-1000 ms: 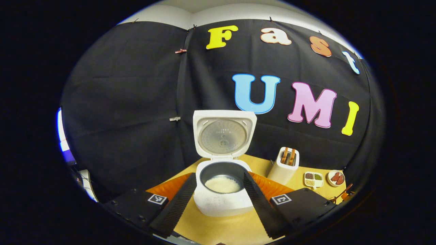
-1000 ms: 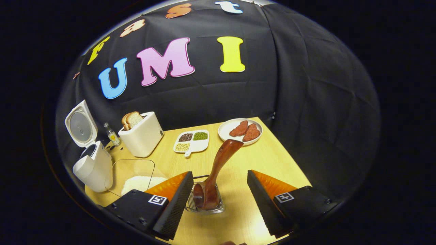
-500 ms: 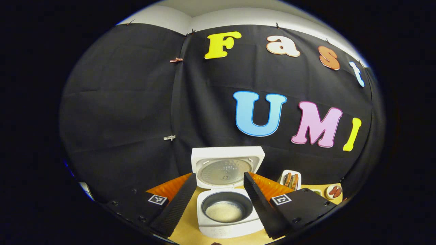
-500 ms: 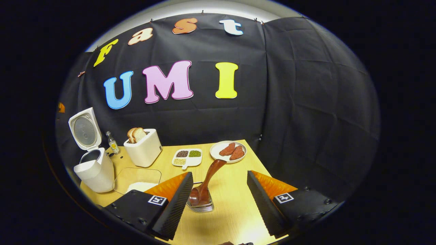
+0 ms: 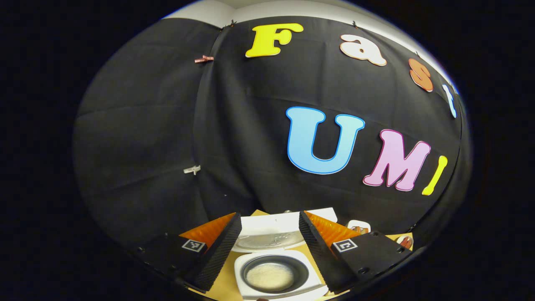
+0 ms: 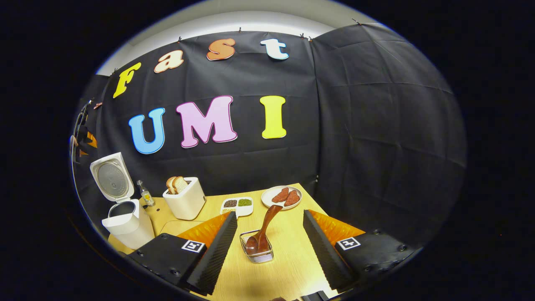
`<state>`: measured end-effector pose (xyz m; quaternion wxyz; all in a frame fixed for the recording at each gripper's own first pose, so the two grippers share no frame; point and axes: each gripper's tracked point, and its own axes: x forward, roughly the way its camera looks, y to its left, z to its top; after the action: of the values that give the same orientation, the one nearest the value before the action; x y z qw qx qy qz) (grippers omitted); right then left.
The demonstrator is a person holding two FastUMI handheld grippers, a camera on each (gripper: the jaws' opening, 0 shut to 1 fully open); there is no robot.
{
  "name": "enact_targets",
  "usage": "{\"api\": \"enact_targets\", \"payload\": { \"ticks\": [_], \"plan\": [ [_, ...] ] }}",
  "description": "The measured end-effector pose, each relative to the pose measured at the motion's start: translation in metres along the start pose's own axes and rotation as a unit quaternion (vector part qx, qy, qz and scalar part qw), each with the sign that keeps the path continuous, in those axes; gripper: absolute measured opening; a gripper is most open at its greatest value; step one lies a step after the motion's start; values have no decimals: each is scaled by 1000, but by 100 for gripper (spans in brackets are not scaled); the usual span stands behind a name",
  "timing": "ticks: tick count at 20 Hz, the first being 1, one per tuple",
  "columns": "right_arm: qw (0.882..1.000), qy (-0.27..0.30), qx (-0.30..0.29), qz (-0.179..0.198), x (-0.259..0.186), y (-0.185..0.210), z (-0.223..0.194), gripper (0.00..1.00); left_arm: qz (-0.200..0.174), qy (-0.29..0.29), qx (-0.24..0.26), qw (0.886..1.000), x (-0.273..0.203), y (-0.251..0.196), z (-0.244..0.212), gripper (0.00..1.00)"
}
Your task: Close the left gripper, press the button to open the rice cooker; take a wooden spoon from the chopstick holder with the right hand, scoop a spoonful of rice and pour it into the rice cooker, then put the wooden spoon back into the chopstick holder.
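Left gripper view
Left gripper (image 5: 267, 246): your fingers are spread wide and hold nothing.
Cooker (image 5: 276, 274): it sits below and between your fingers, lid (image 5: 273, 230) raised behind the pot.
Rice (image 5: 269, 276): a pale layer lies in the bottom of the dark pot.
Toaster (image 5: 358, 228): you see its top past the right finger.

Right gripper view
Right gripper (image 6: 269, 251): your fingers stand wide apart, gripping nothing.
Holder (image 6: 257, 251): it stands on the table (image 6: 284, 271) between your fingers, touching neither.
Spoon (image 6: 263, 230): bowl end down in the holder, handle leaning up to the right toward the plate (image 6: 282, 196).
Cooker (image 6: 125, 213): far left on the table, lid open and upright.
Toaster (image 6: 186, 200): right of the cooker, bread slices in its slots; a small bottle (image 6: 145, 193) stands between them.
Dish (image 6: 236, 205): sectioned, between toaster and plate.
Left gripper (image 6: 83, 140): you see it at the far left edge, above the cooker; you cannot tell its opening from here.
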<state>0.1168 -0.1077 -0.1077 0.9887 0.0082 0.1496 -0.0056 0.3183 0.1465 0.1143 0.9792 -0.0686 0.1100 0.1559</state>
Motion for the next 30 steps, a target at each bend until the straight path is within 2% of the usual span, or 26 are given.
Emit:
{"api": "enact_targets", "payload": {
  "ticks": [4, 7, 9, 11, 19, 24, 29, 30],
  "plan": [
    [1000, -4, -4, -20, -16, -4, -2, 99, 7, 29, 10, 999, 54, 4, -5, 95],
    [999, 6, 9, -40, -21, -6, -10, 98, 33, 63, 23, 997, 87, 7, -22, 95],
    [999, 10, 13, -42, -20, 0, -14, 98, 45, 95, 31, 994, 98, 7, -38, 95],
    [999, 6, 2, -37, -17, 4, -12, 99, 57, 95, 22, 994, 102, 9, -39, 97],
    [999, 30, -4, 15, 7, 43, -28, 99, 62, 97, 19, 993, 48, -7, -76, 99],
    [996, 46, -24, 66, 18, 73, -39, 99, 61, 120, 17, 991, -8, -21, -153, 98],
    [991, 73, -42, 104, 26, 84, -56, 99, 82, 108, 56, 989, -44, -31, -217, 98],
    [990, 80, -45, 109, 27, 84, -60, 99, 77, 105, 62, 990, -45, -37, -226, 98]
  ]
}}
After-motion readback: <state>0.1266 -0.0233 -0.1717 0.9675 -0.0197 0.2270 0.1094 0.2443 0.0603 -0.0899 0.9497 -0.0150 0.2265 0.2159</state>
